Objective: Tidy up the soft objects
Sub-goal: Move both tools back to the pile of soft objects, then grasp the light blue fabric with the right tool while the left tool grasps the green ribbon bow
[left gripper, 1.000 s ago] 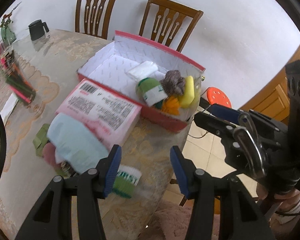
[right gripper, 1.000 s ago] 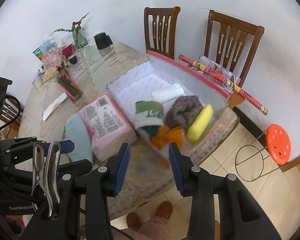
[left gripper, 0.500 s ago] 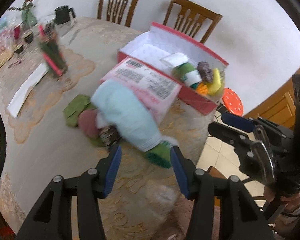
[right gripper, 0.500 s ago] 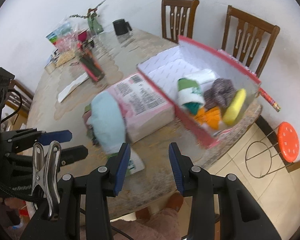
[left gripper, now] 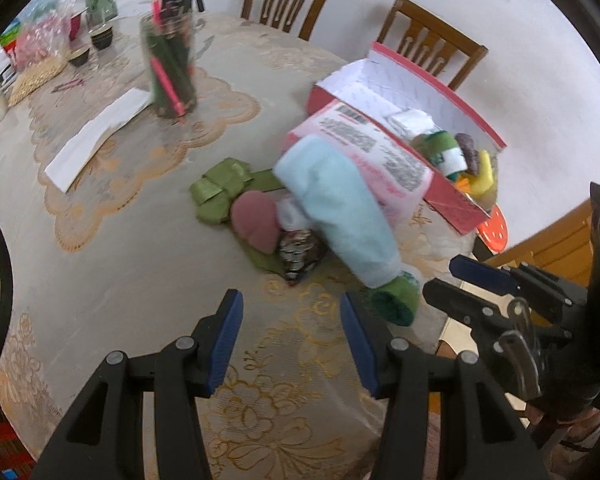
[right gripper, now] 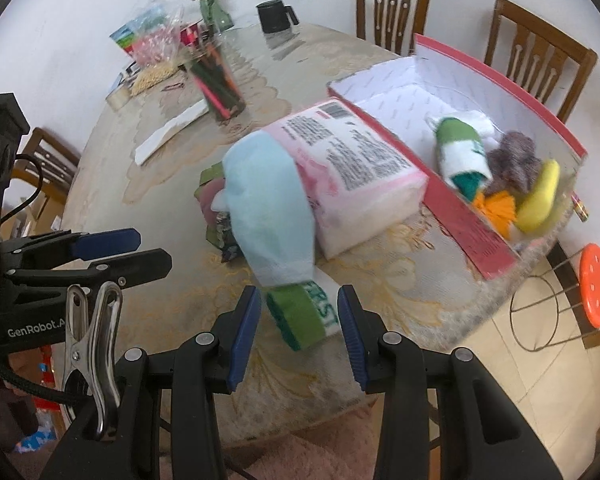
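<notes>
Fingers (left gripper: 225, 344) of the left gripper (left gripper: 290, 344) spread apart, grasping nothing, hovering over bare desk (left gripper: 120, 272) just short of the pile of soft things. Further along: a folded green cloth (left gripper: 220, 192), a pink pad (left gripper: 256, 220), a small dark patterned bundle (left gripper: 298, 250), then a pale blue towel (left gripper: 340, 216) leaning on a pink tissue pack (left gripper: 364, 152). Right of that, a green-and-white sock (right gripper: 304, 316) lying on the desk at the towel's lower end, bracketed by the right gripper (right gripper: 298, 332), released and not yet touching it. Furthest right, the red box (right gripper: 480, 240), already holding a matching sock, a dark knitted piece, an orange item and a yellow one. Probably the pick-up step for the loose sock. Next move: lower a little, pinch the sock across its middle without snagging the towel, lift, carry over the box wall.
</notes>
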